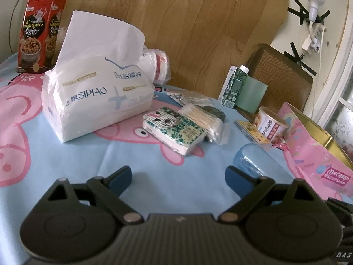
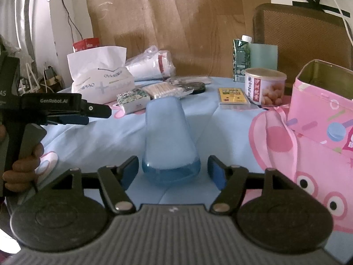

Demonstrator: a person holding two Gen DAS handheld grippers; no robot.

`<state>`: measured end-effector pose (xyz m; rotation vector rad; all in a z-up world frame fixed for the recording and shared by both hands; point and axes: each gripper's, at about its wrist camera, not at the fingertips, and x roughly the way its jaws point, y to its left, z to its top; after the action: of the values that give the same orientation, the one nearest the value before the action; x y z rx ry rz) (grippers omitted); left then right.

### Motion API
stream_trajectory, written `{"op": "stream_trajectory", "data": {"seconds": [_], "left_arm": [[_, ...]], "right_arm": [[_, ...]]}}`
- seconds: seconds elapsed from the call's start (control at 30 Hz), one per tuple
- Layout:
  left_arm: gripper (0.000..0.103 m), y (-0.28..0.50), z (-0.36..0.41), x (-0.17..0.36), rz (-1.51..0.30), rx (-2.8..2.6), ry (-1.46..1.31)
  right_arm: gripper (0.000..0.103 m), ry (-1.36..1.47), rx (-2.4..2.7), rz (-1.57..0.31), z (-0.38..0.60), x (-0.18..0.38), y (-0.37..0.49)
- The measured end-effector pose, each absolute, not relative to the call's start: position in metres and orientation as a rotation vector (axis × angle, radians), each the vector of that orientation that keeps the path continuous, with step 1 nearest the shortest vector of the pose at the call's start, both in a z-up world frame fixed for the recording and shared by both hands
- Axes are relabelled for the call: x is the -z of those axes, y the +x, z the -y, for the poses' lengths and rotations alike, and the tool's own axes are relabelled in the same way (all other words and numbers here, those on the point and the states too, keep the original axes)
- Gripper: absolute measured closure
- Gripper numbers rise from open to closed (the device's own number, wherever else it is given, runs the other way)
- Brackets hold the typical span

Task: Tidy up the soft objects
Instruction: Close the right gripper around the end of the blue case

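Observation:
A large white SIPIAO tissue pack (image 1: 94, 95) lies on the blue cartoon tablecloth (image 1: 154, 176), also in the right wrist view (image 2: 99, 77). A small green-patterned tissue packet (image 1: 174, 128) lies beside a cotton swab bag (image 1: 203, 114); the packet also shows in the right wrist view (image 2: 132, 99). My left gripper (image 1: 178, 178) is open and empty, short of the packet. My right gripper (image 2: 173, 170) is open, its pads on either side of a blue translucent cup (image 2: 168, 141) lying on its side; whether they touch it I cannot tell. The left gripper shows at the left of the right wrist view (image 2: 88, 112).
An open pink biscuit tin (image 2: 320, 103) stands at the right. A peanut can (image 2: 264, 86), yellow card (image 2: 233, 96), green carton (image 2: 240, 59), paper cup sleeve (image 2: 152, 66), black lid (image 2: 194, 87) and red snack box (image 1: 39, 35) stand around. A chair (image 2: 302, 35) is behind the table.

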<state>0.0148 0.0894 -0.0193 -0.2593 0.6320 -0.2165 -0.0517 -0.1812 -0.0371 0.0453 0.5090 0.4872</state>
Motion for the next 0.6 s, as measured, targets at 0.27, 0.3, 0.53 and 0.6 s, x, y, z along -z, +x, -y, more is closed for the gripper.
{"op": "stream_trajectory", "data": {"seconds": [0.27,0.3,0.53,0.6], "left_arm": [[0.007,0.0150,-0.0901,0.0205,-0.632,0.224,-0.267],[0.007,0.0150,-0.0903,0.0206,-0.631,0.224,-0.267],[0.007,0.0153,-0.0918,0.0205,-0.631,0.227,-0.270],[0.007,0.0153,-0.0920,0.0205,-0.631,0.227,-0.269]], "right_arm": [[0.029,0.032,-0.488,-0.513,0.1793,0.0372,-0.0512],[0.029,0.031,-0.488,-0.512,0.1790,0.0371,-0.0513],[0.029,0.012,-0.495,-0.509,0.1761,0.0370,-0.0524],[0.031,0.012,-0.500,-0.504,0.1761,0.0371,-0.0533]]}}
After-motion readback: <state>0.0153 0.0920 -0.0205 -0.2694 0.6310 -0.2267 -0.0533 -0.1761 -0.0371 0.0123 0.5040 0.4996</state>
